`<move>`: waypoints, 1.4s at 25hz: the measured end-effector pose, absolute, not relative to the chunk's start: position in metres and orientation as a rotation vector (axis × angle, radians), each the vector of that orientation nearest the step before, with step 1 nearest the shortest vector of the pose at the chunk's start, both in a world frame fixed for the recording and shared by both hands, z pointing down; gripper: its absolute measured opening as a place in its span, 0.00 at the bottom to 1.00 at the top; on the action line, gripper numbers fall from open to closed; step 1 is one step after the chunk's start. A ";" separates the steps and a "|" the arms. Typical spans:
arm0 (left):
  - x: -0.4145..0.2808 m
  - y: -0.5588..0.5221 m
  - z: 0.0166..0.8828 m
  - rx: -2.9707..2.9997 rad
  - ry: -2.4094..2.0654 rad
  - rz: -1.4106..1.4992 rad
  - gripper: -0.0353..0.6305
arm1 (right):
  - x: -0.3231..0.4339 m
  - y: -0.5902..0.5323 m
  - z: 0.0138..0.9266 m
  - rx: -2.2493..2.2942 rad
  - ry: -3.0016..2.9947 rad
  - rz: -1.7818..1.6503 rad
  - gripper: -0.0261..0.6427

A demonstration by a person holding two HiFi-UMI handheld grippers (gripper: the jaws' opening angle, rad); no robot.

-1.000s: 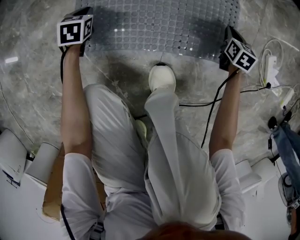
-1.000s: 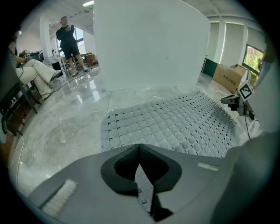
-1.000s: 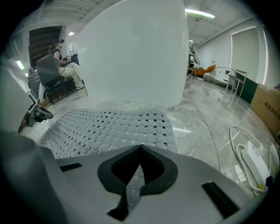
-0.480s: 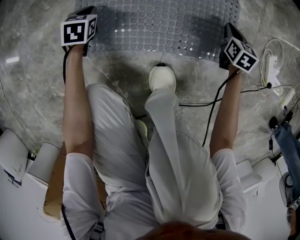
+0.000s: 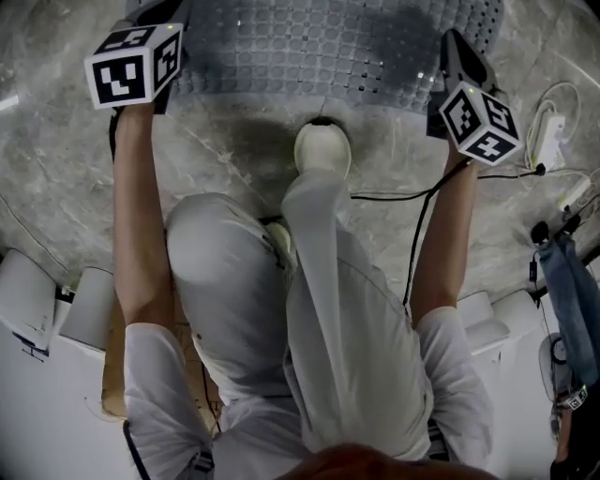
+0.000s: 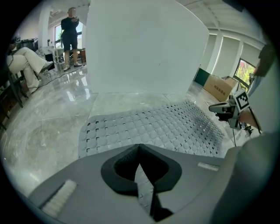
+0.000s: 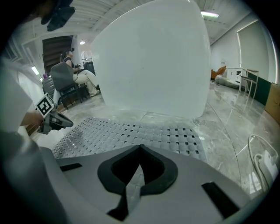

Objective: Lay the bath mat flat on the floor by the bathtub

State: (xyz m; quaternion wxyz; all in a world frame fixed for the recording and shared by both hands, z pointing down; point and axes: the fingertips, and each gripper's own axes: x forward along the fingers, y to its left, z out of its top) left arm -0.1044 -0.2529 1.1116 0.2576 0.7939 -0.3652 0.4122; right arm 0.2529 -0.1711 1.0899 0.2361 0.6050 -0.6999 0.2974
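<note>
In the head view, the grey bath mat (image 5: 319,42) is lying across the top of the frame on the marble floor (image 5: 56,187). The left gripper (image 5: 153,14) is taking its near corner at the upper left. The right gripper (image 5: 450,52) is taking the other near corner at the upper right. The person's shoe (image 5: 322,150) is standing just below the near edge of the mat, in the middle.

In the left gripper view, the jaws are clenched on a thin strip of the mat's edge at the bottom centre. The rest of the mat (image 6: 148,127) is spreading away over the floor toward the white bathtub (image 6: 144,48), which is filling the upper middle of the frame.

In the right gripper view, the jaws are also pressed together on the mat's edge, low in the centre. The far edge of the mat (image 7: 131,133) is lying just beside the base of the bathtub (image 7: 153,57).

I think the mat is soft, rubbery and quite light. It is full of holes, and it is bending where it is lifted. The two near corners seem the right places to hold, because this is pulling it flat. The thin edge could slip from the pads if it is pulled hard.
</note>
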 end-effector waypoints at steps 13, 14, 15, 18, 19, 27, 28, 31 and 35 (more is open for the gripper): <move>-0.109 -0.127 0.967 2.105 -1.125 1.089 0.05 | 0.195 -0.090 0.952 1.563 -1.943 0.978 0.04; -0.111 -0.123 0.943 2.125 -1.153 1.081 0.05 | 0.196 -0.079 0.937 1.578 -1.920 1.001 0.04; -0.111 -0.120 0.917 2.146 -1.177 1.067 0.05 | 0.197 -0.068 0.920 1.595 -1.899 1.019 0.04; -0.109 -0.111 0.839 2.208 -1.197 1.042 0.05 | 0.194 -0.041 0.859 1.640 -1.873 1.060 0.04; -0.107 -0.104 0.812 2.221 -1.190 1.048 0.05 | 0.191 -0.032 0.835 1.644 -1.872 1.072 0.04; -0.090 -0.066 0.555 2.384 -1.238 0.944 0.05 | 0.163 0.007 0.613 1.713 -1.930 0.973 0.04; -0.089 -0.059 0.518 2.417 -1.247 0.922 0.05 | 0.159 0.009 0.578 1.733 -1.943 0.926 0.04; -0.083 -0.045 0.419 2.496 -1.264 0.844 0.05 | 0.147 0.000 0.469 1.770 -2.050 0.808 0.04; -0.070 -0.036 0.314 2.556 -1.273 0.736 0.05 | 0.142 -0.014 0.333 1.788 -2.211 0.639 0.04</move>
